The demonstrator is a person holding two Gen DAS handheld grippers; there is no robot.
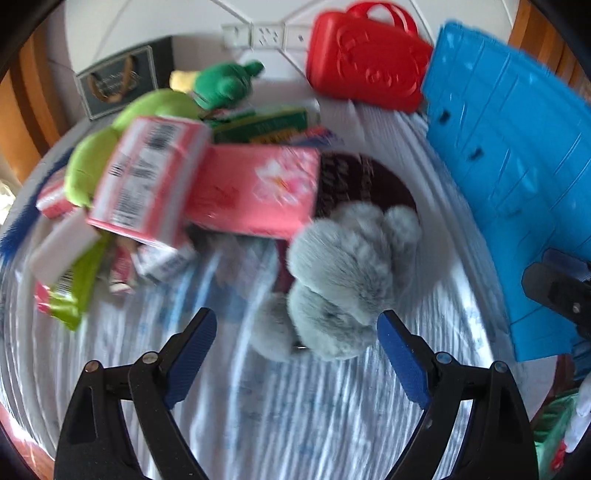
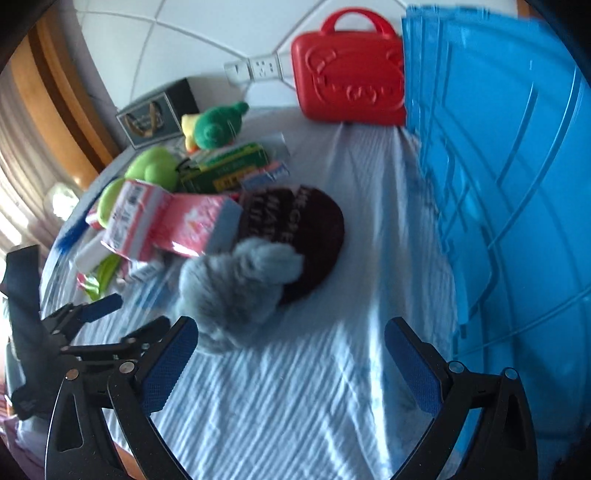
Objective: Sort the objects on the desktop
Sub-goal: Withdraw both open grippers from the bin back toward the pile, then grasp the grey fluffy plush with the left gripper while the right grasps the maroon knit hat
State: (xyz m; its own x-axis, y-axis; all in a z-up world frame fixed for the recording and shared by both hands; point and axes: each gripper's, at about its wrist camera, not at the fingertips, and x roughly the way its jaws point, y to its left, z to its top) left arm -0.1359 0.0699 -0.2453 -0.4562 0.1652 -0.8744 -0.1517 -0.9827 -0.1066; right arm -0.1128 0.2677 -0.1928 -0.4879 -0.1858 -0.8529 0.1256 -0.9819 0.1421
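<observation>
Lying near the middle of the worktop (image 2: 332, 369), draped in a pale blue-and-white striped cloth, a fluffy grey plush toy (image 1: 343, 273) rests partly on a dark maroon knitted cap with white lettering (image 2: 295, 221). Just in front of the toy, the left hand-held gripper (image 1: 297, 352) hangs with its blue-padded jaws wide apart, nothing between them. To its right, the right hand-held gripper (image 2: 291, 363) is likewise spread open and empty above bare cloth; the left gripper shows at the left edge of the right wrist view.

Left of the toy sits a jumble of goods: a pink flower-printed packet (image 1: 258, 192) touching the cap, a pink barcode-printed carton (image 1: 147, 181) tilted across it, a lime-green soft toy (image 1: 96, 162) behind, and green flat boxes (image 2: 225, 166) farther back. A green and yellow plush duck (image 2: 212, 127) lies near the far edge beside a dark framed box (image 2: 155, 114). A red plastic toy suitcase with a handle (image 2: 347, 81) stands against the white wall (image 2: 192, 33), and a large blue plastic crate (image 2: 517, 184) fills the right side. Both views are motion-blurred.
</observation>
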